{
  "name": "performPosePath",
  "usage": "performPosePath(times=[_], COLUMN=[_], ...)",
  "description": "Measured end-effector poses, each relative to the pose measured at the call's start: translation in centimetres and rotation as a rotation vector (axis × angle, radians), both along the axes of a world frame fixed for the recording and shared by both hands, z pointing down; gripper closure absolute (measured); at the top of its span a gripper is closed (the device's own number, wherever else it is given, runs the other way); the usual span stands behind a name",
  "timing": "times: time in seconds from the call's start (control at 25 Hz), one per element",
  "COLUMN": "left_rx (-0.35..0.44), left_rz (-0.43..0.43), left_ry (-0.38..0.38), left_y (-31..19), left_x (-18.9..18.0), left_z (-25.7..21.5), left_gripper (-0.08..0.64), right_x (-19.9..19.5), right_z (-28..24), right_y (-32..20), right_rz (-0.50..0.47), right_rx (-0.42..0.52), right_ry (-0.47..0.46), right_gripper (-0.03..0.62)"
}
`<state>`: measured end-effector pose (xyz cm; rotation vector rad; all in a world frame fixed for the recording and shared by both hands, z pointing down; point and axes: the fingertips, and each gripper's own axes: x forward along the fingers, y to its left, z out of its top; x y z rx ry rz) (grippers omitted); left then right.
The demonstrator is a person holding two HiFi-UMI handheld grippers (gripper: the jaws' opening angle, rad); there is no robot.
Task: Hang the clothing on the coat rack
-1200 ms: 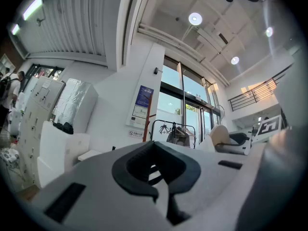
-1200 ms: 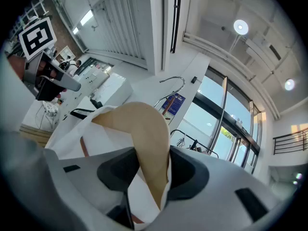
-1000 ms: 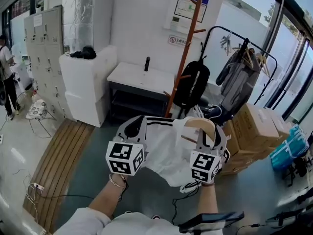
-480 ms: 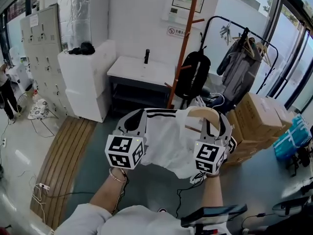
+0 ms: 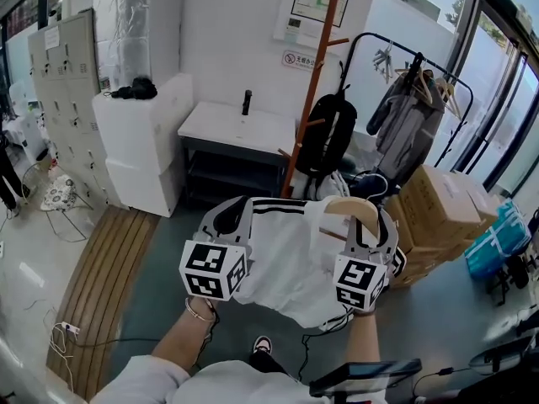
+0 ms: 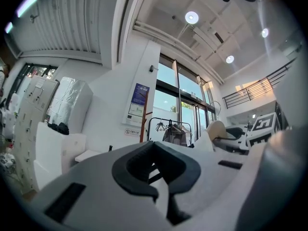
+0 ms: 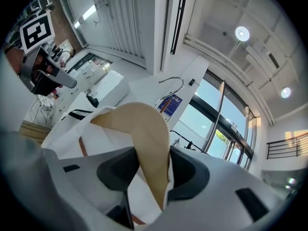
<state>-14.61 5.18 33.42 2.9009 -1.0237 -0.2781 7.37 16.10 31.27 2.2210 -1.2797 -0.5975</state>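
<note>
- Two grippers are counted: the left gripper [image 5: 229, 217] and the right gripper [image 5: 370, 225].
- One white garment [image 5: 286, 263] is seen, carried on one wooden hanger [image 5: 354, 208].
- One orange coat rack [image 5: 312, 99] and one black clothes rail [image 5: 440, 80] are seen.
- One black backpack [image 5: 328, 137] is counted.
- One white table [image 5: 227, 126] is counted.

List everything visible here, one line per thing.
white garment: one, white with black stripes, between both claws
wooden hanger: one, beige, inside the garment
coat rack: one, orange-brown, by the wall
backpack: one, black, hanging on the coat rack
clothes rail: one, black, right of the rack
grey jacket: one, grey, on the rail
table: one, white top, left of the rack
cardboard boxes: several, brown, floor at right
lockers: one bank, grey, far left
left claw: one, white, shut on the garment
right claw: one, white, shut on the hanger
</note>
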Motion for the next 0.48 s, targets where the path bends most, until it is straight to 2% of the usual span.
performPosePath(times=[0.2,0.48], left_rx=[-0.018,0.003], left_rz=[-0.024,-0.043], left_ry=[-0.009,-0.005], left_y=[-1.7,-4.0], left_x=[0.2,2.1], left_z=[0.6,-0.3], left_gripper=[0.552,0.552], right_x=[0.8,2.6], right_z=[0.9,0.4], right_y=[-1.6,-4.5], right_rz=[-0.019,-0.032], right_rx=[-0.007,-0.009], right_ry=[-0.016,0.005], right_gripper=[0.405,0.405])
